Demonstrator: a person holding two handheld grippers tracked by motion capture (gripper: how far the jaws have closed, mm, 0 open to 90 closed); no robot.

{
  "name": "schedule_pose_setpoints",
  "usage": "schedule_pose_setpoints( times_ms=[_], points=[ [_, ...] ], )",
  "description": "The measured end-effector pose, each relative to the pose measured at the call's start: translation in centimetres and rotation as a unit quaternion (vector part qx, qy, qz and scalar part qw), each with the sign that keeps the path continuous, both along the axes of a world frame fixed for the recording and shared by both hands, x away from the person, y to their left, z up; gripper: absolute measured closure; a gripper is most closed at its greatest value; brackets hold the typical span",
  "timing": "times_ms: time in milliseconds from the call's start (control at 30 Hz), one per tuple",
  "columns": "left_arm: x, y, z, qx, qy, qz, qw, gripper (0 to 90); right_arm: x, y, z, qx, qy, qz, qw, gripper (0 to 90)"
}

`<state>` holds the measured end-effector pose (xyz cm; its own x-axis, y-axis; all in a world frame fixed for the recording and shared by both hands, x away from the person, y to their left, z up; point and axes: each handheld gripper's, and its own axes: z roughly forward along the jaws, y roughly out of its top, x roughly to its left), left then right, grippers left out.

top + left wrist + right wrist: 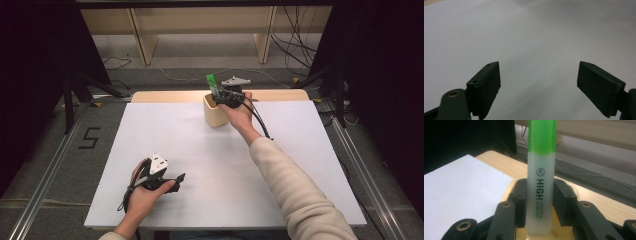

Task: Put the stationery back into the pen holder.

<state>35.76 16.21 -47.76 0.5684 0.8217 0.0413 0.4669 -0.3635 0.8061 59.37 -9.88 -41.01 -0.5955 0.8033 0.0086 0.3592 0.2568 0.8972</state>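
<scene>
A green highlighter with a green cap and pale body stands upright between the jaws of my right gripper, which is shut on it. Its lower end sits inside the cream cup below. From above, the right gripper hovers over the cream cup at the table's far middle, the green highlighter sticking up. My left gripper rests low near the front left of the white sheet. Its jaws stand wide apart over the bare white sheet, with the left gripper holding nothing.
The white sheet covers most of the wooden table. Cables lie on the floor beyond the far edge. Dark stands flank the table on both sides, and a metal rail runs along the left.
</scene>
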Motion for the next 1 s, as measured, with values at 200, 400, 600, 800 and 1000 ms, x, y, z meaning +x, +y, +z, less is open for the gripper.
schedule_pose_setpoints(
  times_ms=[200, 400, 600, 800, 1000],
  points=[
    [0.0, 0.0, 0.0, 0.000, 0.001, 0.000, 1.0000, 18.8, -0.2, -0.2, -0.1, 0.004, 0.001, -0.003, 1.0000, 58.4],
    [0.0, 0.0, 0.0, 0.001, 0.000, 0.000, 1.0000, 18.8, -0.9, -0.6, 0.5, 0.002, 0.002, -0.006, 1.0000, 42.4],
    [0.0, 0.0, 0.0, 0.002, 0.001, 0.000, 1.0000, 18.8, -1.7, -1.6, 1.1, -0.005, 0.008, -0.010, 0.9999, 31.9],
    [0.0, 0.0, 0.0, 0.002, 0.001, 0.001, 1.0000, 18.9, -3.0, -3.0, 1.1, -0.022, 0.014, 0.003, 0.9997, 26.2],
    [-0.1, 0.0, 0.0, 0.004, 0.002, 0.003, 1.0000, 18.9, -4.5, -4.4, 1.2, -0.040, 0.023, 0.025, 0.9986, 25.2]
  ],
)
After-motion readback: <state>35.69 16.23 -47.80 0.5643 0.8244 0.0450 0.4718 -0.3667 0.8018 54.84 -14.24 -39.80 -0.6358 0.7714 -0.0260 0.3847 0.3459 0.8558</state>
